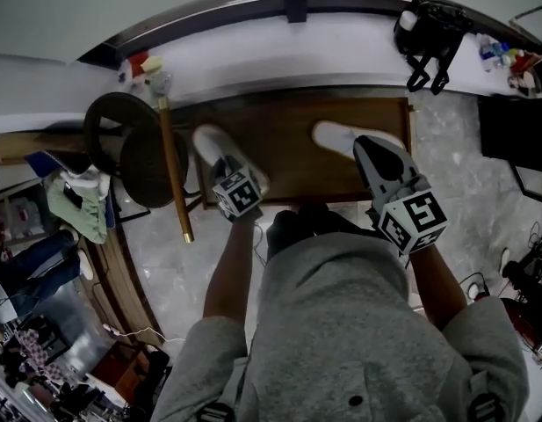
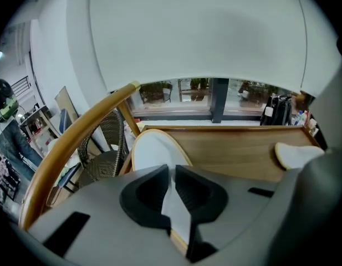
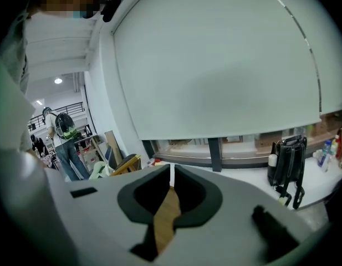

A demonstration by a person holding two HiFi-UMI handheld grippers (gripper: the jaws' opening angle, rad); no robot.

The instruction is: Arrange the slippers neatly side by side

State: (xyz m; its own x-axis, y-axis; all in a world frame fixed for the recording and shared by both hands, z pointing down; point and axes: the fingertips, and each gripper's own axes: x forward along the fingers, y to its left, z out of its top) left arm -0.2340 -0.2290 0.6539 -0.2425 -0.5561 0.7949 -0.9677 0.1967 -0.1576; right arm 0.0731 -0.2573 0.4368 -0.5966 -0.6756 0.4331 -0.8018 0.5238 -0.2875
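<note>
Two white slippers with tan edges lie apart on a low wooden platform (image 1: 288, 161). My left gripper (image 1: 227, 167) is down on the left slipper (image 1: 209, 143), shut on its near rim. In the left gripper view the white sole (image 2: 154, 151) runs up between the pads of the left gripper (image 2: 172, 170). The right slipper (image 1: 334, 136) (image 2: 295, 154) lies at the platform's right side. My right gripper (image 1: 365, 148) hovers over its near end, shut with nothing held. In the right gripper view only brown wood shows through the slit of the right gripper (image 3: 171, 175).
A dark wicker chair (image 1: 130, 152) (image 2: 101, 143) with a curved wooden rail (image 1: 172, 170) stands just left of the platform. A black bag (image 1: 430, 32) (image 3: 285, 159) sits on the white ledge behind. Clutter fills the floor at far left. A person with a backpack (image 3: 62, 137) stands far off.
</note>
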